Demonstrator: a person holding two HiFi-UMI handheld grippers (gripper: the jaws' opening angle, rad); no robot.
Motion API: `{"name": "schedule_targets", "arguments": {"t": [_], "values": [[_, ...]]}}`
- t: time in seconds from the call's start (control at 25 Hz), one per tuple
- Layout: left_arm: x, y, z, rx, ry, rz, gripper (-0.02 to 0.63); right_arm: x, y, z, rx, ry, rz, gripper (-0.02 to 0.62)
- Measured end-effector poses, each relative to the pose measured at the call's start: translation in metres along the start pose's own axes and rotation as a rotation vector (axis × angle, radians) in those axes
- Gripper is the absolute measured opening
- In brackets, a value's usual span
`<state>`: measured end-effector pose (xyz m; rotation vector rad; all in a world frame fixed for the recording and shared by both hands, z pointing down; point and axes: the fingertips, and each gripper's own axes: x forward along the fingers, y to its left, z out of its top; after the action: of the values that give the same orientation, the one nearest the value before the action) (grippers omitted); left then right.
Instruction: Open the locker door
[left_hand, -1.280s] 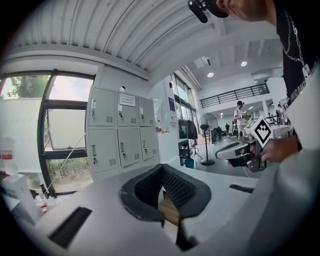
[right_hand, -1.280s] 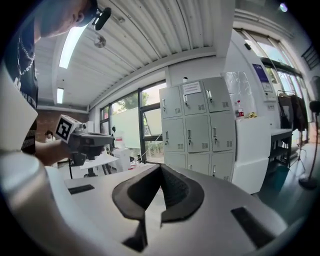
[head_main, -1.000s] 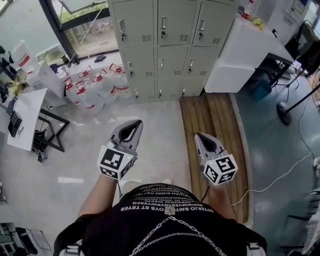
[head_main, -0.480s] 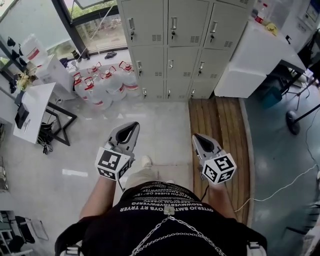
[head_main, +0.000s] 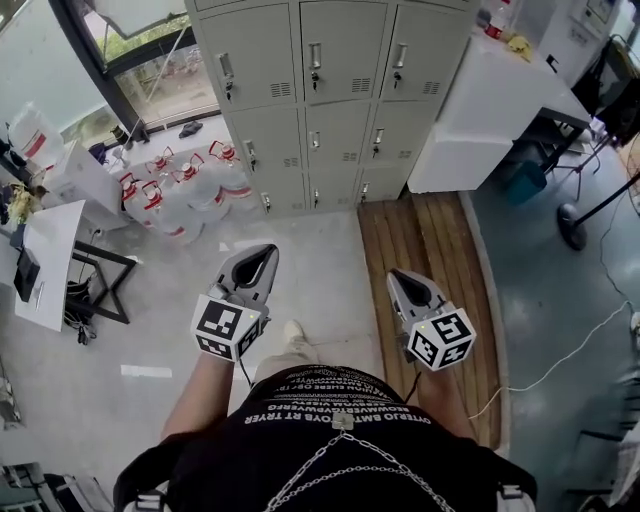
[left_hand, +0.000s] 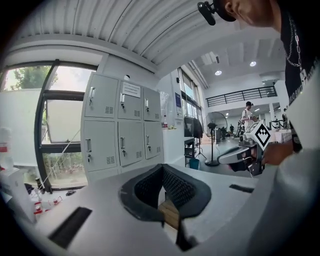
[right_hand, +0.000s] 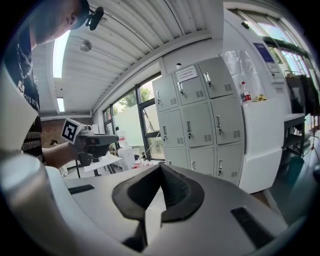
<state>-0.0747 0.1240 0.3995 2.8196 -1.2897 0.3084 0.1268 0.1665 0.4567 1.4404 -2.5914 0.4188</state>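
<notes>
The grey lockers (head_main: 315, 110) stand ahead in three columns, all doors closed, each with a small handle and a vent. They also fill the left gripper view (left_hand: 122, 130) and the right gripper view (right_hand: 200, 120). My left gripper (head_main: 266, 250) is held at waist height over the floor, pointing at the lockers and well short of them. Its jaws meet at the tips (left_hand: 161, 167), shut on nothing. My right gripper (head_main: 397, 274) is alongside it above the wooden boards. Its tips also meet (right_hand: 161, 166), with nothing between them.
Several water jugs (head_main: 170, 190) sit on the floor left of the lockers, near a white table (head_main: 45, 260). A white counter (head_main: 490, 100) adjoins the lockers on the right. Wooden boards (head_main: 425, 240) lie in front of it, and a cable (head_main: 560, 360) trails across the floor.
The person has stepped toward the lockers, which now sit lower and a little larger in the head view. Both grippers came along, still side by side and shut.
</notes>
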Motion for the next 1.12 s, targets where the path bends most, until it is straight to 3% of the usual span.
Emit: {"name": "schedule_targets", "arguments": {"t": [0.2,0.48,1.12], "values": [[0.046,0.008,0.005,0.023,0.008,-0.075,0.005,0.021,-0.032,0.011,0.028,0.000,-0.068,-0.003],[0.086,0.039,0.002,0.016,0.038,-0.123,0.005,0.069,-0.046,0.024,0.048,0.023,-0.064,-0.003],[0.119,0.160,-0.007,-0.035,0.043,-0.103,0.005,0.191,-0.040,0.072,0.010,0.039,-0.048,-0.003]]}}
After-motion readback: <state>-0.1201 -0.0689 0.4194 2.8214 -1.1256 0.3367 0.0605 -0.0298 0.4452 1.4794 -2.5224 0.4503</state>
